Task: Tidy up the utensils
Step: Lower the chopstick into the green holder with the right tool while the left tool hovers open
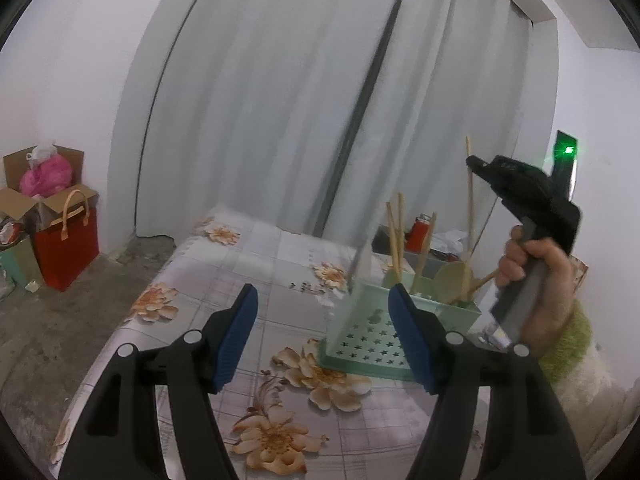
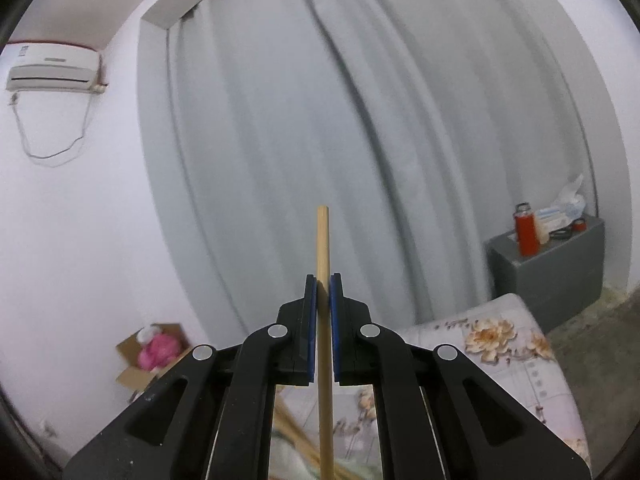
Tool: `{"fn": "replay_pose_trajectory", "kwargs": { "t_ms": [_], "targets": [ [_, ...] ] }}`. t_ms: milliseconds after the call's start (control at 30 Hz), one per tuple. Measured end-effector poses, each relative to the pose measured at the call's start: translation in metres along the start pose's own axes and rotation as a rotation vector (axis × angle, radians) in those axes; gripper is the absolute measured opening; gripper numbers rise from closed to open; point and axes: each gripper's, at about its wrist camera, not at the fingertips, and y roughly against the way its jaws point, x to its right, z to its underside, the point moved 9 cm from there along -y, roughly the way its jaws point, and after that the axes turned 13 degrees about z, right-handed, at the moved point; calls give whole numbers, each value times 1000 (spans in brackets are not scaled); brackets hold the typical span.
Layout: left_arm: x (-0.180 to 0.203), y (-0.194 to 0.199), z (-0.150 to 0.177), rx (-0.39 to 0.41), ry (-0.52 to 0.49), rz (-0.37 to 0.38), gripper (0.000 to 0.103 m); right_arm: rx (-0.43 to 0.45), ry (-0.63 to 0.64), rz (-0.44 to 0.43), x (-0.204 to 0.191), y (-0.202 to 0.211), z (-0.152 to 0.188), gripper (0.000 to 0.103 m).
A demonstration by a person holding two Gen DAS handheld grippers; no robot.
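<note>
A pale green utensil holder (image 1: pixel 360 340) with star-shaped holes stands on the floral sheet (image 1: pixel 192 300). Several wooden spoons (image 1: pixel 452 280) and chopsticks (image 1: pixel 398 236) stick up from it. My left gripper (image 1: pixel 323 292) hangs open just in front of the holder, with nothing between its blue pads. To the right, a hand (image 1: pixel 536 272) holds my right gripper (image 1: pixel 476 162) above the holder. That right gripper (image 2: pixel 323 280) is shut on a thin wooden stick (image 2: pixel 323 236), which stands upright between the pads. More wooden sticks (image 2: pixel 292 424) lie below it.
The sheet covers a bed. Left of it on the concrete floor stand a red gift bag (image 1: pixel 68 252) and a cardboard box (image 1: pixel 44 176) with a pink bag. A grey cabinet (image 2: pixel 556 276) with a red flask (image 2: pixel 526 228) stands by the curtain (image 2: pixel 320 120).
</note>
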Motion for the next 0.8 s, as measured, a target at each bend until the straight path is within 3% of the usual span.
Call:
{"fn": "replay_pose_trajectory", "kwargs": {
  "t_ms": [67, 300, 600, 800],
  "targets": [
    [-3, 4, 0, 8, 3, -7, 66, 66, 14, 42, -2, 2, -8, 5],
    [-10, 4, 2, 7, 24, -4, 66, 137, 148, 128, -13, 6, -9, 5],
    [-13, 4, -1, 14, 31, 0, 66, 118, 158, 116, -4, 17, -14, 5],
    [-15, 2, 0, 12, 50, 5, 66, 153, 147, 86, -1, 31, -26, 5]
  ]
}}
